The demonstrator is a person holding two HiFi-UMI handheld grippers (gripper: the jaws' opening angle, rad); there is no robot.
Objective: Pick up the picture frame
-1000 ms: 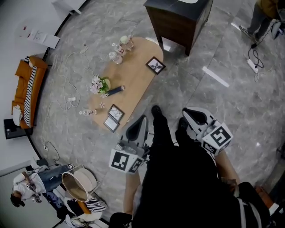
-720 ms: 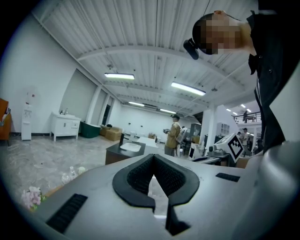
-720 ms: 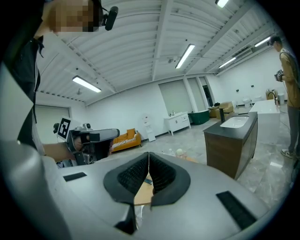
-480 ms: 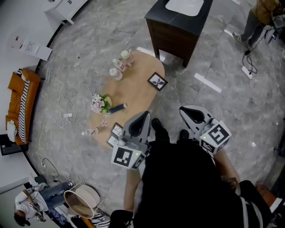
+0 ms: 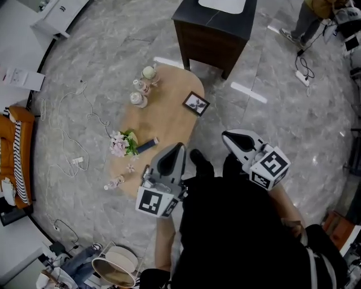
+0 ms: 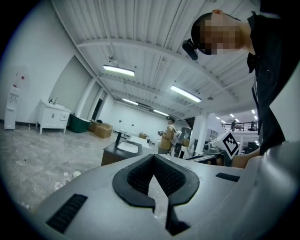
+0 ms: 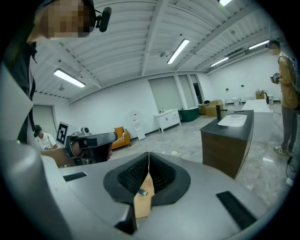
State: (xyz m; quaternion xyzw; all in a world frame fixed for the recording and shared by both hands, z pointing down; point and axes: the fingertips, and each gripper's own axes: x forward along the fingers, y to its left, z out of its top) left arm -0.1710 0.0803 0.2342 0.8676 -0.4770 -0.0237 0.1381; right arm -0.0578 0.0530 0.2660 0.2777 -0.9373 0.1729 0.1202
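The picture frame point(image 5: 196, 103), black with a white mat and a dark leaf print, lies flat at the right end of the oval wooden table point(image 5: 163, 121). My left gripper point(image 5: 178, 145) hangs over the table's near end, shut and holding nothing, well short of the frame. My right gripper point(image 5: 225, 135) is out over the floor to the right of the table, also shut and holding nothing. In the left gripper view the left gripper point(image 6: 153, 157) shows its tips touching. In the right gripper view the right gripper point(image 7: 148, 154) has its jaws together over the wooden top.
On the table stand pink flowers point(image 5: 121, 142), a dark bar-shaped thing point(image 5: 146, 145) and three bottles point(image 5: 139, 99). A dark cabinet with a sink point(image 5: 211, 25) stands beyond the table. Cables point(image 5: 73, 130) lie on the floor to the left. A person point(image 5: 313, 11) stands at the far right.
Both grippers have moved toward the table. The left one now covers the table's near end, where two small frames showed before. The frame on the right end has not moved.
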